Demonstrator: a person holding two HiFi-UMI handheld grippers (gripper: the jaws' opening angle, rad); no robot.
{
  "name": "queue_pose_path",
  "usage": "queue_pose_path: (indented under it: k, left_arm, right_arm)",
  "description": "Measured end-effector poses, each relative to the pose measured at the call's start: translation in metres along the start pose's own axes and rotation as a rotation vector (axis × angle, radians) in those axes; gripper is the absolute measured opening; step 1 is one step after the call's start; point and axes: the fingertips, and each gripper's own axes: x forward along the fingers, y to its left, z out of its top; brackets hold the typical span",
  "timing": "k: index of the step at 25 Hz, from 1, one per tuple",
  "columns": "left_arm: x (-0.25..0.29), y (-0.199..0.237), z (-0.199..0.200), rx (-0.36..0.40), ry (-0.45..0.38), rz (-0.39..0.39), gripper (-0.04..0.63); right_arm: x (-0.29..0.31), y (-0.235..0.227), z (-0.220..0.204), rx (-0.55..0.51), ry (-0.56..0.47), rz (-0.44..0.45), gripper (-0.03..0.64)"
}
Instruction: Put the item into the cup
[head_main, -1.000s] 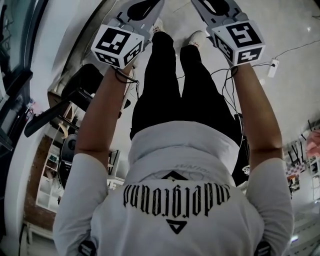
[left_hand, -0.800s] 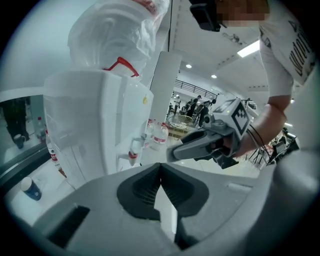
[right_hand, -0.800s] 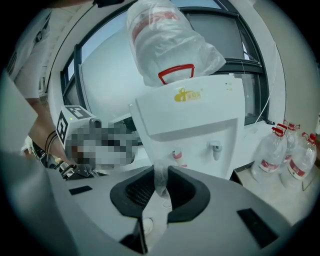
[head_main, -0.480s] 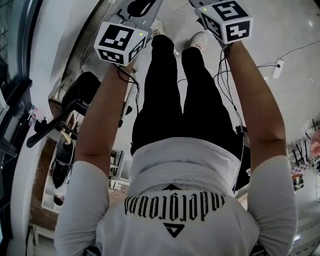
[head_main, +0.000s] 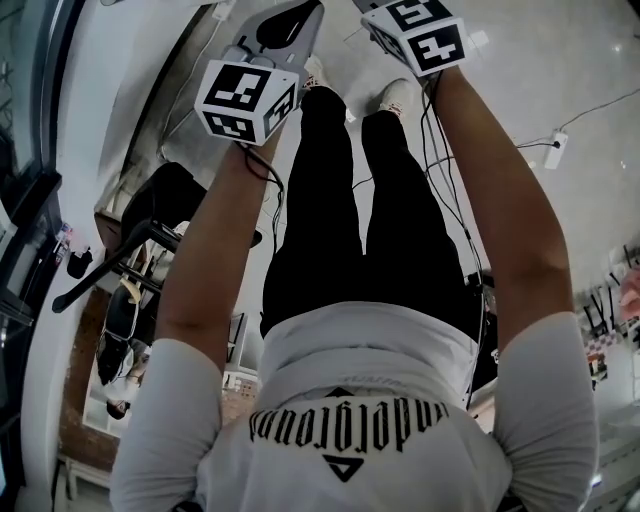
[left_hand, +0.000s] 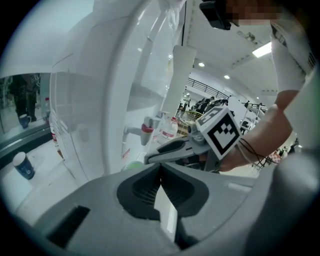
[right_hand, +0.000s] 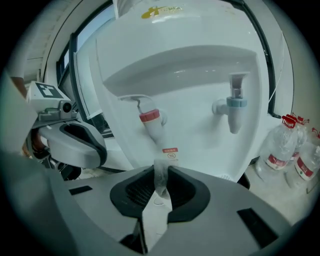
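Observation:
My right gripper (right_hand: 161, 172) is shut on a thin, translucent packet (right_hand: 160, 181) that sticks up between its pads, right in front of the water dispenser's red tap (right_hand: 150, 118). My left gripper (left_hand: 160, 167) has its jaws together with nothing between them. In the left gripper view the right gripper's marker cube (left_hand: 220, 133) shows to the right. A small blue-and-white paper cup (left_hand: 23, 166) stands on a ledge at the far left of that view. In the head view both arms reach forward, and the left gripper (head_main: 290, 15) and the right cube (head_main: 416, 35) sit at the top edge.
A white water dispenser (right_hand: 190, 65) fills the space ahead, with a blue tap (right_hand: 234, 104) to the right of the red one. Water bottles (right_hand: 279, 150) stand on the floor at the right. A dark chair (head_main: 165, 195) and a power strip with cables (head_main: 553, 148) are nearby.
Both grippers have moved toward the top of the head view, away from the body and lower. The right cube now sits partly at the frame's edge.

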Motion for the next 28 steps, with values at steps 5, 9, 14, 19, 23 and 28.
queue_pose_path:
  k: [5, 9, 14, 19, 23, 28]
  left_arm:
    - [-0.001, -0.001, -0.003, -0.008, -0.002, -0.007, 0.015]
    - [0.001, -0.004, 0.001, -0.004, -0.004, -0.009, 0.015]
    - [0.004, -0.003, 0.0, 0.001, -0.002, -0.013, 0.015]
    - [0.004, -0.003, -0.004, 0.002, 0.001, -0.02, 0.015]
    - [0.004, 0.0, -0.011, -0.006, 0.002, -0.022, 0.015]
    - [-0.001, 0.002, -0.01, -0.005, -0.001, -0.023, 0.015]
  right_arm:
    - [0.018, -0.006, -0.002, -0.023, 0.018, -0.022, 0.06]
    - [0.022, -0.005, 0.001, -0.012, 0.024, -0.007, 0.06]
    - [0.033, -0.006, -0.003, -0.006, 0.044, -0.006, 0.061]
    - [0.041, -0.004, -0.004, -0.007, 0.048, 0.001, 0.101]
    - [0.048, -0.004, -0.01, -0.008, 0.062, -0.008, 0.135]
    - [0.046, -0.001, -0.005, -0.004, 0.056, -0.01, 0.14]
